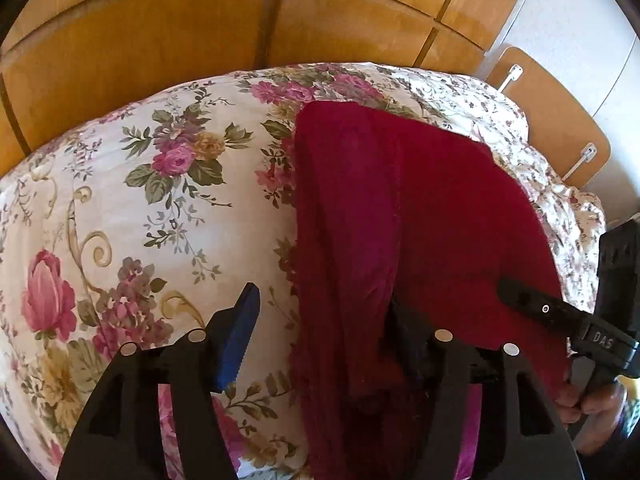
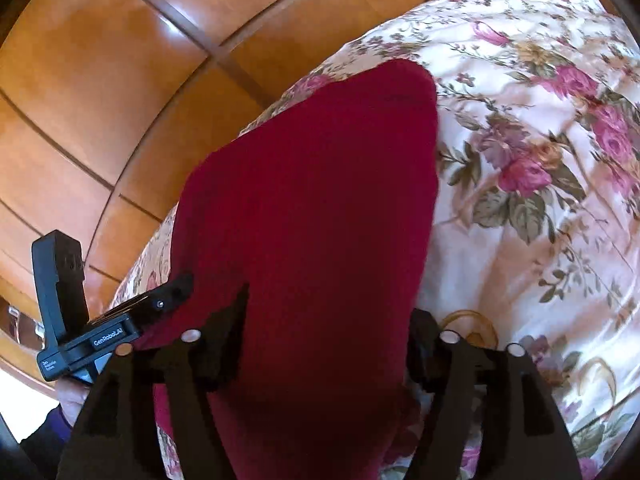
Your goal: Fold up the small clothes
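The red garment (image 1: pixel 420 208) runs off the lower edge — covering the left gripper (image 1: pixel 324 344)'s right finger.

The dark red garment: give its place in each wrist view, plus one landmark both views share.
Left wrist view: the dark red garment fills the centre and right, running from mid-frame to the bottom edge.
Right wrist view: the dark red garment fills the centre, from the upper middle down to the bottom edge.
Shared landmark: the floral bedspread beneath it, backed by wooden panels.

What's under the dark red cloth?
The dark red cloth lies on a flowery cream bedspread, which shows all around it. Whether anything else lies beneath the cloth cannot be seen; it covers that part.
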Available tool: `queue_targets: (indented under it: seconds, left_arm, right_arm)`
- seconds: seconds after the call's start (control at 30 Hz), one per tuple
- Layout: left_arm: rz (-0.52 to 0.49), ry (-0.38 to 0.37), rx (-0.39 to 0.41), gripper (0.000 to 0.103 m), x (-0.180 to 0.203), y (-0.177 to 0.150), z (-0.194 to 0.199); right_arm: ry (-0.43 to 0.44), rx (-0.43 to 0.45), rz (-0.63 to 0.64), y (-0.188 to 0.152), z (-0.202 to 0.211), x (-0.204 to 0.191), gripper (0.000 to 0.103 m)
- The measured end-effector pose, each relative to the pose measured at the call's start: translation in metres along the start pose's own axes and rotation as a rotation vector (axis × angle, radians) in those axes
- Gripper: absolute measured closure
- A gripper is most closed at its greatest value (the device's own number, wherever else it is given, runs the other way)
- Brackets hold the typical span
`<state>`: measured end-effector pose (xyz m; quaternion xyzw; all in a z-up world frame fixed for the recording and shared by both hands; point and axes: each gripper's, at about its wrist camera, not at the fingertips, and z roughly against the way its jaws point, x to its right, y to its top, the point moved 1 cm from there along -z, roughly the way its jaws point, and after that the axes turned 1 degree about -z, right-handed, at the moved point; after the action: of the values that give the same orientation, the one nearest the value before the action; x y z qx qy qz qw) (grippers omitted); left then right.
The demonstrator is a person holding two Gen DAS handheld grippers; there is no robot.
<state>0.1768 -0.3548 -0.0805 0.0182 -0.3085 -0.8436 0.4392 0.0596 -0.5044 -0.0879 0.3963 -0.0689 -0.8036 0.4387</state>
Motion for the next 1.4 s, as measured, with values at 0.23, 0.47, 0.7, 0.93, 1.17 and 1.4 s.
queue_targets:
  seconds: [0.23,0.47,0.7,0.93,1.17,1.4]
  left_arm:
    - [0.019,0.077,0.148,0.041,-0.003,-0.020,0.061]
    - [-0.011,0.253,0.074,0.045,0.000,-0.038,0.039]
    - [0.071,0.271,0.108,0.046,-0.018,-0.054,0.061]
    - [0.067,0.276,0.265,0.029,-0.009,-0.080,0.131]
    - [0.043,0.318,0.352,0.016,0.004,-0.111,0.177]
    - [0.032,0.333,0.391,0.011,0.012,-0.128,0.191]
  right_arm:
    - [-0.198,0.160,0.193,0.005,0.061,-0.037,0.020]
    - [-0.199,0.121,0.340,-0.029,0.057,-0.080,0.028]
    - [-0.349,0.114,0.393,-0.043,0.023,-0.090,0.015]
    - [-0.287,0.220,0.295,-0.056,0.062,-0.107,0.003]
    - [-0.386,0.272,0.226,-0.081,0.073,-0.124,0.002]
    - [-0.484,0.319,0.173,-0.105,0.082,-0.132,0.002]
